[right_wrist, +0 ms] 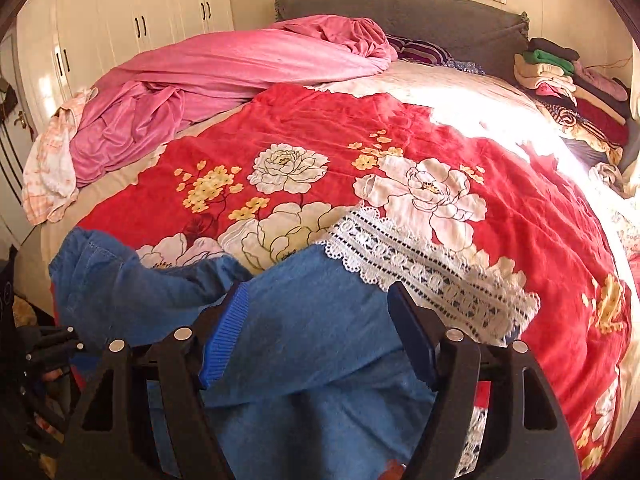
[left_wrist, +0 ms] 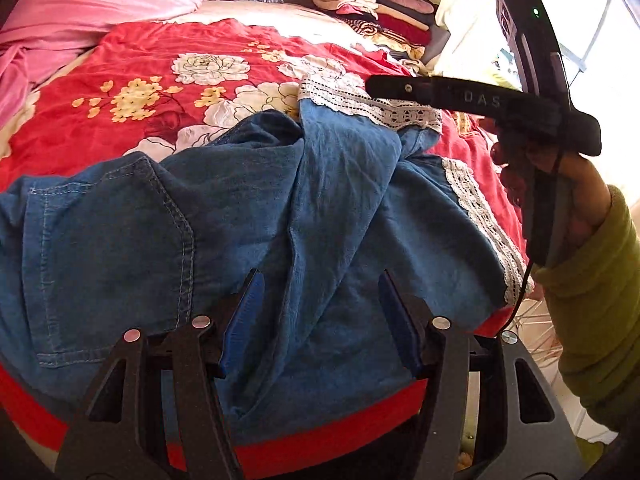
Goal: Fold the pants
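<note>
Sunlit and cluttered, the bedroom held a bed covered by a red floral blanket (right_wrist: 532, 220). Both tools had their fingers spread wide with nothing pinched. The left gripper (left_wrist: 320, 304) hovered over the blue denim pants (left_wrist: 240, 216), its blue pads (left_wrist: 244, 316) just above the cloth. The right gripper (right_wrist: 318, 320) hung over one pant leg. The pants lay rumpled on the near end of the blanket, long axis running from the waist and back pocket (left_wrist: 108, 256) at the left to the white lace cuffs (right_wrist: 424, 268) at the right. Farther off lay a pink quilt (right_wrist: 240, 68), stacked folded clothes (right_wrist: 568, 80) and a grey headboard (right_wrist: 420, 12).
</note>
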Demonstrator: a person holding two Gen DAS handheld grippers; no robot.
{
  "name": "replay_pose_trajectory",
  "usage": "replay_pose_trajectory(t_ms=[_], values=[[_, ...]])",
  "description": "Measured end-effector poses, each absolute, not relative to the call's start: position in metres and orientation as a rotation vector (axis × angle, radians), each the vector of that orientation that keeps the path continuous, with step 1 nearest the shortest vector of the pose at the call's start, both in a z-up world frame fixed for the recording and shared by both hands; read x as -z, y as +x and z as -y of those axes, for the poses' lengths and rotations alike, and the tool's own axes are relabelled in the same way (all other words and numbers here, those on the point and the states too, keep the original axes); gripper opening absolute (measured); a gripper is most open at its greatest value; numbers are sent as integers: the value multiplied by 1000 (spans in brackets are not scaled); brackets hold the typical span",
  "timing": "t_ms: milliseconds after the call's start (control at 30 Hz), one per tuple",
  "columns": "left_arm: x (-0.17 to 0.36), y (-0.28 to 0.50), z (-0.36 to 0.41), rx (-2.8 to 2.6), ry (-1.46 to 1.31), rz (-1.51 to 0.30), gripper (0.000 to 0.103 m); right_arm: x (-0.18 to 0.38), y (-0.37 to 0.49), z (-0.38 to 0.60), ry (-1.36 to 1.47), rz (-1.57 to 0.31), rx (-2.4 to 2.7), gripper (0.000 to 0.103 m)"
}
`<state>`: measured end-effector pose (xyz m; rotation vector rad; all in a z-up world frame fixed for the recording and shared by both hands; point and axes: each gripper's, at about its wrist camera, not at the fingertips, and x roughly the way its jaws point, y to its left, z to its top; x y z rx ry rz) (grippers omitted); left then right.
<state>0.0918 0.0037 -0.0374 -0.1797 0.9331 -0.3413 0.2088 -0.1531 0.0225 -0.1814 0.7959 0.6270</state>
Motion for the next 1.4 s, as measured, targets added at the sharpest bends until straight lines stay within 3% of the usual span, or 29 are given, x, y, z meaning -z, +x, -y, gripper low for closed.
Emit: replay_pose_trajectory(t_ms=[133, 233, 367, 567, 600, 700, 833, 967, 1067, 1100, 1167, 1400], values=[[47, 107, 0, 337, -188, -955, 51, -16, 246, 137, -196, -855, -616, 70], [56, 116, -3, 312, -222, -974, 26, -8, 269, 123, -237, -881, -615, 70], [60, 121, -11, 312, -284, -979, 11, 7, 297, 104, -288, -925, -607, 70], [60, 121, -9, 323, -257, -977, 10, 37, 333, 88, -350, -1015, -550, 68], [60, 121, -9, 326, -257, -977, 10, 43, 337, 89, -348, -1042, -563, 51], [59, 121, -11, 335, -256, -976, 11, 43, 333, 93, -329, -1042, -635, 18], [59, 123, -11, 343, -255, -970, 12, 8, 309, 118, -247, -959, -693, 16], [58, 125, -9, 368, -262, -950, 26, -37, 276, 165, -103, -856, -712, 16], [58, 127, -2, 370, -229, -931, 28, -69, 250, 196, -28, -780, -696, 16], [57, 127, -1, 371, -218, -924, 26, -77, 242, 204, -2, -762, -700, 16], [55, 126, -2, 371, -221, -915, 2, -91, 224, 225, 39, -724, -700, 16], [38, 97, -8, 396, -148, -856, 2, -82, 142, 286, 135, -710, -667, 16]])
